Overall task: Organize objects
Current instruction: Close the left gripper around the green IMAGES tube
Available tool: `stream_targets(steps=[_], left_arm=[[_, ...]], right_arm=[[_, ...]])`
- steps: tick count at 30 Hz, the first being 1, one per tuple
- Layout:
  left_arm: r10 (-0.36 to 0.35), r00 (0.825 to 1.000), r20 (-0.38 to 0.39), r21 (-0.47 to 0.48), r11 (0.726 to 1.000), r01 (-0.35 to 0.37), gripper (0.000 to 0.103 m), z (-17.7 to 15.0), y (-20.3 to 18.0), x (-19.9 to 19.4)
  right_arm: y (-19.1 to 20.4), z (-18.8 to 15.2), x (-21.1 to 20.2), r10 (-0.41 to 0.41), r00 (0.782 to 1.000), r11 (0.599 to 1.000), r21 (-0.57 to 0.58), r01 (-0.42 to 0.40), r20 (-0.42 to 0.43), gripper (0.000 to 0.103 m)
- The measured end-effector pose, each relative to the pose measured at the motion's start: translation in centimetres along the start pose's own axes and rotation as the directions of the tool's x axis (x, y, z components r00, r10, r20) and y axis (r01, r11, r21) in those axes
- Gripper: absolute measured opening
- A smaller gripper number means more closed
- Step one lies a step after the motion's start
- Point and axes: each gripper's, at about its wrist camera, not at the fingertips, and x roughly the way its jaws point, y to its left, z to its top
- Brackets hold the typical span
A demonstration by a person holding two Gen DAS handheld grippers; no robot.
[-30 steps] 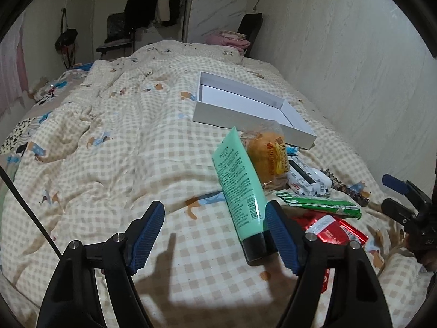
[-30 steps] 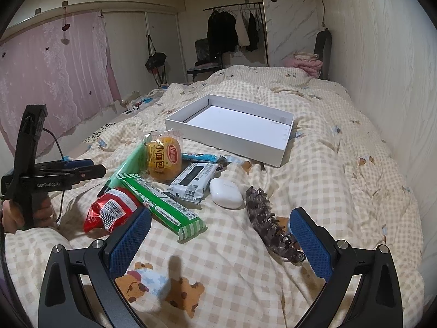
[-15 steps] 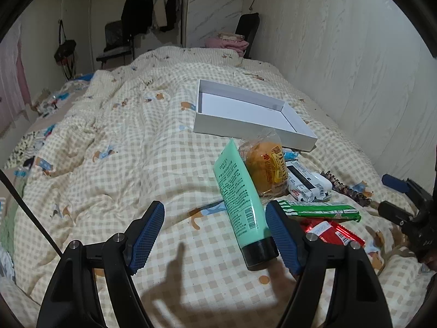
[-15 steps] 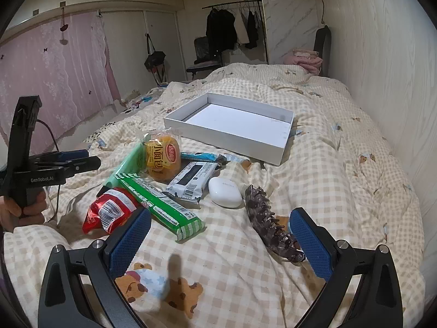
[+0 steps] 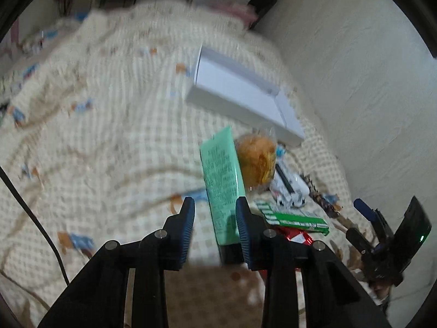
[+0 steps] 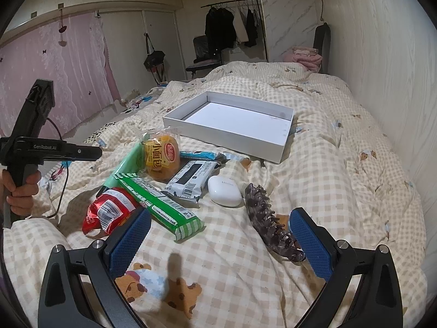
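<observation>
The left gripper point(image 5: 215, 220) has swung in from hovering wide open and its jaws are closing — the green tube point(image 5: 222, 188) sits between them, though blur hides whether the pads press it yet. The tube lies on the bed point(image 6: 341, 164) among the snack packets, short of the white box point(image 6: 273, 142), which is empty. The right gripper point(image 6: 220, 242) waits spread wide over the hair claw point(image 6: 269, 224) — nothing held. First pick is underway.

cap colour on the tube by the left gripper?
Black, on the mint-green squeeze tube; the cap sits beside the left gripper. Left wrist view shows it best.
</observation>
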Motion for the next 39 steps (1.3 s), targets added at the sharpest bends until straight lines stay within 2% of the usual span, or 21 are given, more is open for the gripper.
stream_targets(steps=[2, 4, 7, 9, 15, 22, 25, 26, 31, 35, 39], left_arm=[[-0.014, 0.996, -0.083, -0.027, 1.000, 0.012, 0.034, 0.3, -0.1, 1.5], [-0.062, 0.985, -0.162, -0.078, 0.996, 0.049, 0.036, 0.3, 0.3, 2.9], [-0.121, 0.972, -0.199, -0.125, 0.987, 0.097, 0.042, -0.1, 0.5, 3.9], [-0.116, 0.974, -0.193, -0.129, 0.987, 0.092, 0.046, -0.2, 0.5, 4.0], [-0.090, 0.978, -0.189, -0.119, 0.991, 0.068, 0.049, -0.4, 0.1, 4.1], [-0.002, 0.974, -0.228, -0.093, 0.995, -0.020, 0.056, -0.3, -0.9, 5.0], [0.061, 0.970, -0.235, -0.041, 0.996, -0.073, 0.054, -0.4, -1.9, 5.6], [0.077, 0.971, -0.228, -0.025, 0.996, -0.085, 0.046, -0.5, -2.0, 5.5], [0.146, 0.973, -0.181, 0.073, 0.988, -0.134, 0.045, -1.5, -2.7, 3.5], [0.168, 0.974, -0.152, 0.150, 0.978, -0.145, 0.044, -2.7, -2.6, 1.7], [0.154, 0.972, -0.176, 0.179, 0.976, -0.122, 0.044, -3.1, -1.6, 1.7]], right_arm=[[0.0, 0.0, -0.1, 0.001, 1.000, 1.000, 0.001, -0.001, 0.001, 0.102], [-0.1, 0.0, -0.1, 0.002, 1.000, 1.000, 0.002, -0.002, 0.003, 0.102], [-0.1, 0.0, -0.2, 0.002, 1.000, 1.000, 0.004, -0.002, 0.004, 0.102], [-0.2, 0.0, -0.2, 0.004, 1.000, 1.000, 0.006, -0.004, 0.004, 0.102], [-0.2, 0.0, -0.2, 0.006, 1.000, 1.000, 0.008, -0.006, 0.001, 0.102], [-0.2, 0.0, -0.1, 0.008, 1.000, 1.000, 0.009, -0.008, -0.002, 0.102], [-0.3, 0.0, -0.2, 0.007, 1.000, 1.000, 0.011, -0.007, -0.002, 0.102], [-0.3, 0.0, -0.2, 0.007, 1.000, 1.000, 0.012, -0.007, 0.000, 0.102], [-0.4, 0.0, -0.1, 0.008, 1.000, 1.000, 0.018, -0.008, -0.004, 0.102], [-0.4, 0.0, -0.1, 0.009, 1.000, 1.000, 0.021, -0.009, -0.001, 0.102], [-0.5, 0.0, -0.2, 0.007, 1.000, 1.000, 0.018, -0.007, -0.002, 0.102]])
